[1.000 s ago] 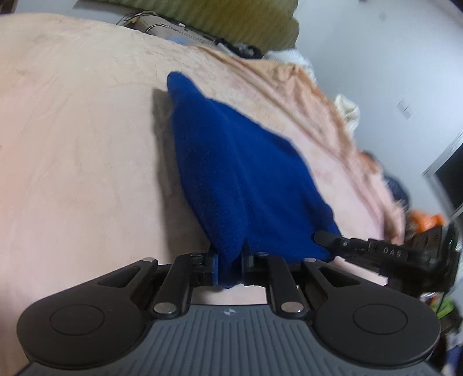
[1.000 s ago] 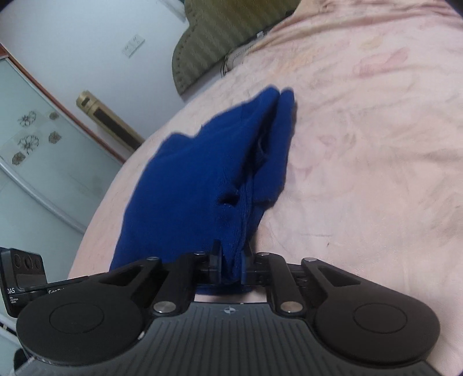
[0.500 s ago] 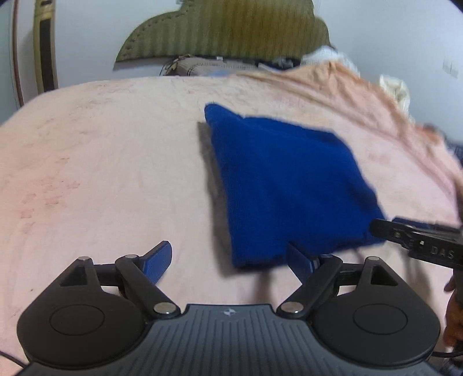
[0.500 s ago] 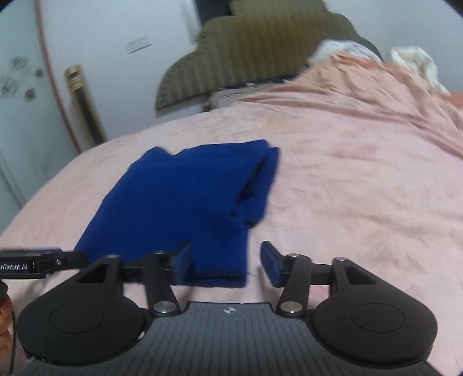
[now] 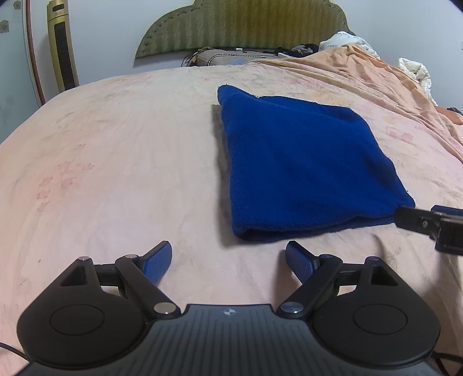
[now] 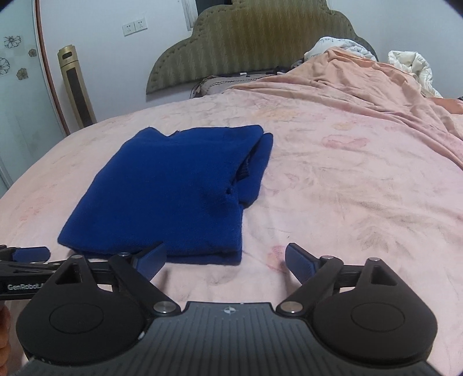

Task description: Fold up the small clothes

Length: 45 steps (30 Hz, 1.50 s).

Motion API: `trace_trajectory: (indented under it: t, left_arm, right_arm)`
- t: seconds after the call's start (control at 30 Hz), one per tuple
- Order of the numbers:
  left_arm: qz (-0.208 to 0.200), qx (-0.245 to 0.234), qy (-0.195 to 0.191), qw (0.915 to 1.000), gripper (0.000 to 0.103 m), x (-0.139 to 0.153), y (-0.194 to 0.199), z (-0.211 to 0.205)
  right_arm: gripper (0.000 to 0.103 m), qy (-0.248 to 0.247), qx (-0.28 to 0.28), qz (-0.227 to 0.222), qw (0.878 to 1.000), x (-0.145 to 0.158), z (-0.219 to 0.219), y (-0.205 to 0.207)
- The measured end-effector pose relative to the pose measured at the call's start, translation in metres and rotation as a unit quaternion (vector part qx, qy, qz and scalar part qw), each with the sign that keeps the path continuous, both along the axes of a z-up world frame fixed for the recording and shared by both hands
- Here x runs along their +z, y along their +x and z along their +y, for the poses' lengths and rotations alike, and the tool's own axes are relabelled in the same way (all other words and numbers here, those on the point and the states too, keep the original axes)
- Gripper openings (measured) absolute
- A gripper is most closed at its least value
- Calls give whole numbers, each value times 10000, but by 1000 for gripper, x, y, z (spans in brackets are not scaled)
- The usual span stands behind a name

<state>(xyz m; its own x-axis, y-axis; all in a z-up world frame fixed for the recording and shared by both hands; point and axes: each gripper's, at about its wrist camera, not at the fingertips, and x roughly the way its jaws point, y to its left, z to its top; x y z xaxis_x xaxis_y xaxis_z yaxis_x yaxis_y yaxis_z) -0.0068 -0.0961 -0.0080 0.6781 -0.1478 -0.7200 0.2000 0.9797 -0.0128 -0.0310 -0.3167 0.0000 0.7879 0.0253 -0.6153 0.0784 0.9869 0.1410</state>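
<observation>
Folded blue garment [image 5: 306, 170] lies flat; both claws [image 5: 228, 257] [image 6: 224, 259] gape empty.

Both wrist views sit low and close over the pink bedspread [image 5: 115, 162], looking toward the green headboard [image 5: 243, 26] at top centre. The folded blue garment [image 5: 303, 170] lies right of centre in the left view and left of centre [image 6: 170, 191] in the right view. Each camera catches the other gripper at a lower frame edge.
</observation>
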Motion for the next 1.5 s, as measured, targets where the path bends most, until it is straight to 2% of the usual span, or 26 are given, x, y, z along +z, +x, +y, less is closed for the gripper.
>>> trace_trajectory:
  t: [0.67,0.93,1.17,1.5]
  left_arm:
    - [-110,104,20,9999,87,-4,-9,-1]
    - [-381,116,171,9991,88,-8,-17,1]
    - [-531,286,84,9981,100,-16,-22,6]
    - [-533,275,121,9981,103,-19,-20,7]
  right_arm:
    - [99,-239,348,0,9991,-3,17,-9]
    - [102,-284,428,32,9987,-8,19,-11]
    - [103,-424,494,8,9979,-22,21,-4]
    - [103,-737,505,52,9960,-30,26,10]
